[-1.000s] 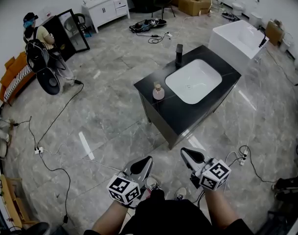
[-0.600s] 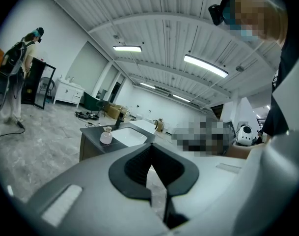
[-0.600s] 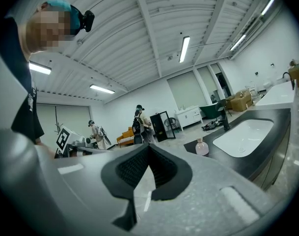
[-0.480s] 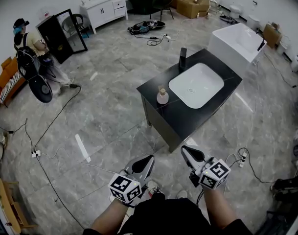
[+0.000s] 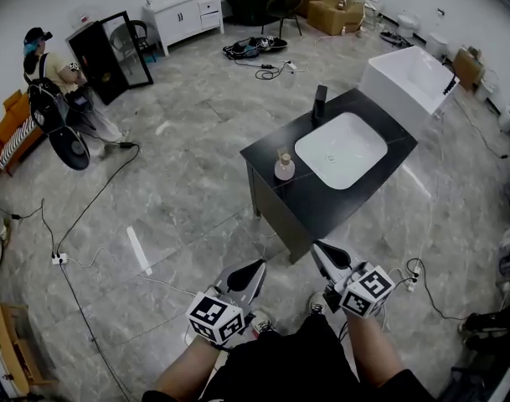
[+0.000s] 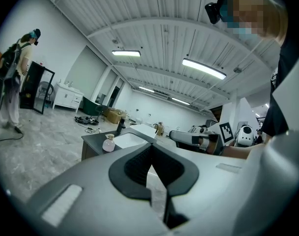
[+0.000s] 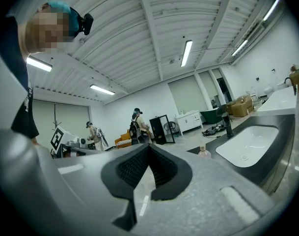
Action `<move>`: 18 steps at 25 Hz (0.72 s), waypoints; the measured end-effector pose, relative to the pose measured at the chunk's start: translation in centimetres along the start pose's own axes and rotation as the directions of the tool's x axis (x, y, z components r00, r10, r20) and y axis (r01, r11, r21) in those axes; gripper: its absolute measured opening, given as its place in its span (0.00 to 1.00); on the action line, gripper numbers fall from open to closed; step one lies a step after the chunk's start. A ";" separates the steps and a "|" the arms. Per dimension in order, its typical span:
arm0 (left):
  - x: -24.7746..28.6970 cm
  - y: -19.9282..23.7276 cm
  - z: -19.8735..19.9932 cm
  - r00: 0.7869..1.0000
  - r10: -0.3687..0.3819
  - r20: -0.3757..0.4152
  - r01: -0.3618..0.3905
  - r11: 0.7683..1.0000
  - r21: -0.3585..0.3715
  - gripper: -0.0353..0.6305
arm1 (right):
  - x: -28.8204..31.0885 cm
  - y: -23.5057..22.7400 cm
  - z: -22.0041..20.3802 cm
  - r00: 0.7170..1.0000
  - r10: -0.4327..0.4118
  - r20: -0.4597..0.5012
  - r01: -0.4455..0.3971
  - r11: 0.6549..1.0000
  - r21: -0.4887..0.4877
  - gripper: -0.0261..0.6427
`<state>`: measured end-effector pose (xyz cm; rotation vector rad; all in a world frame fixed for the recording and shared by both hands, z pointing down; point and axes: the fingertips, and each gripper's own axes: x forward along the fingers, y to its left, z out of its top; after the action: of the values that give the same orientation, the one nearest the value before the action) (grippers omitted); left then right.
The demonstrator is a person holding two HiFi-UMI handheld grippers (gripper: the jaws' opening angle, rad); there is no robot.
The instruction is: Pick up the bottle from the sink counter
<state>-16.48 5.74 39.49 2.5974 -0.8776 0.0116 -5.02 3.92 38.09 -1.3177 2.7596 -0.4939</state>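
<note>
A small round pink bottle [image 5: 284,167] with a pale cap stands on the near left part of the black sink counter [image 5: 303,201], beside the white basin [image 5: 342,150]. A black faucet [image 5: 320,101] stands at the counter's far edge. My left gripper [image 5: 249,272] and right gripper [image 5: 324,255] are held low in front of me, short of the counter's near corner, both shut and empty. The left gripper view shows the bottle [image 6: 108,143] far beyond the closed jaws [image 6: 150,149]. It is also small in the right gripper view, bottle [image 7: 203,152] past the closed jaws [image 7: 149,148].
A white bathtub [image 5: 414,69] stands behind the counter. A person with a backpack [image 5: 52,86] stands far left near a black-framed cabinet [image 5: 112,53]. Cables [image 5: 87,216] cross the grey floor, with a power strip [image 5: 417,266] at the right.
The counter and bottle have come a little nearer and shifted right in the head view. Both grippers stay shut and have edged forward.
</note>
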 end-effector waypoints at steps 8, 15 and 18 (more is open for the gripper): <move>0.5 0.3 0.1 0.999 0.051 0.006 -0.051 0.999 0.008 0.06 | 1.8 -1.7 0.9 0.999 0.048 0.002 -0.048 0.999 -0.013 0.04; 3.4 1.0 0.9 0.992 0.121 0.032 -0.121 0.993 0.008 0.06 | 3.8 -5.1 2.0 0.993 0.116 -0.019 -0.116 0.993 -0.031 0.04; 5.1 1.4 1.5 0.987 0.152 0.058 -0.152 0.988 0.010 0.06 | 4.9 -7.1 2.4 0.990 0.137 -0.025 -0.138 0.989 -0.049 0.04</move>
<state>-13.39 1.26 39.26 2.5486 -1.0983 -0.0147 -2.44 -4.64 38.42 -1.1271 2.8733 -0.4351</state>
